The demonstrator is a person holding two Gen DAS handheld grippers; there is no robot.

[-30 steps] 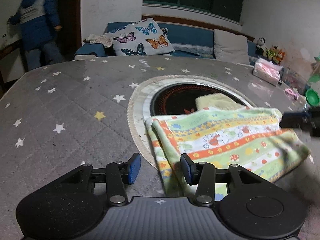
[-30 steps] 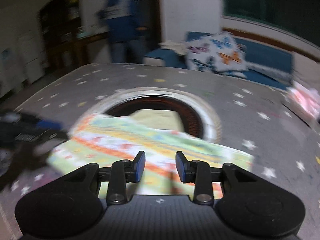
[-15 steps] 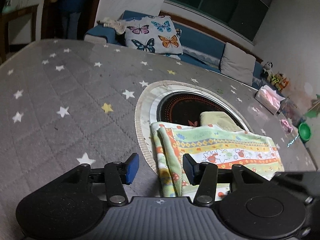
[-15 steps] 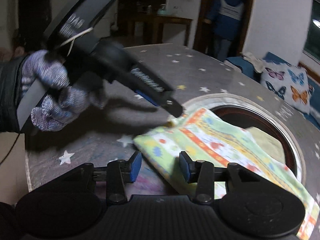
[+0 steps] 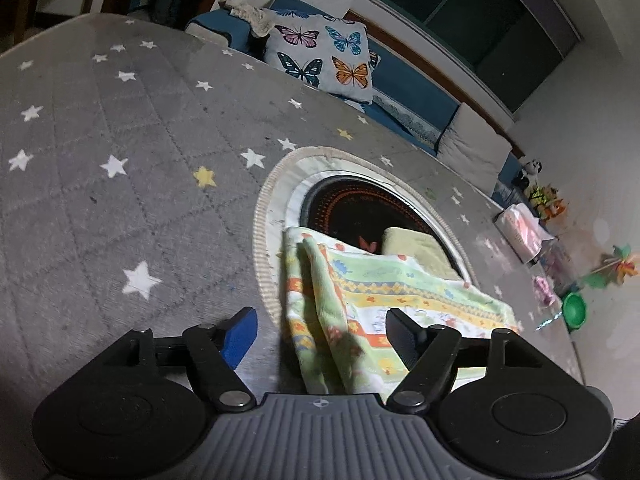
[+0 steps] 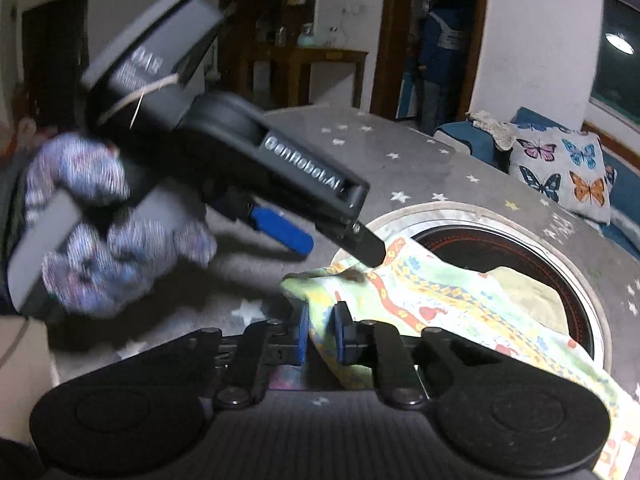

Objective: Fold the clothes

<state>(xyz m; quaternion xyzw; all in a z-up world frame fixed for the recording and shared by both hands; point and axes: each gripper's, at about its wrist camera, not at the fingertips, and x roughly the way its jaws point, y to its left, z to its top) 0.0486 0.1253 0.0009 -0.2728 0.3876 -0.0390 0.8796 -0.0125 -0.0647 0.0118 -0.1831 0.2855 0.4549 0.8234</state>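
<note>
A folded green, yellow and orange patterned cloth (image 5: 372, 296) lies on the grey star-print table cover (image 5: 120, 152), partly over a round dark opening (image 5: 360, 208). My left gripper (image 5: 322, 334) is open, its fingers on either side of the cloth's near folded end. In the right wrist view my right gripper (image 6: 322, 340) is shut on a corner of the cloth (image 6: 440, 300). The left gripper (image 6: 332, 236) shows there, held by a gloved hand (image 6: 104, 224), its dark finger over the cloth's edge. A pale yellow cloth (image 5: 416, 246) lies in the opening behind.
A butterfly pillow (image 5: 320, 60) and a grey cushion (image 5: 472, 148) sit on a blue sofa beyond the table. A pink packet (image 5: 520, 232), a green bowl (image 5: 574, 308) and small toys are at the right edge. A person in blue (image 6: 436, 60) stands in a doorway.
My right gripper has closed on the cloth's corner. My left gripper has opened wider and moved closer over the cloth's folded end.
</note>
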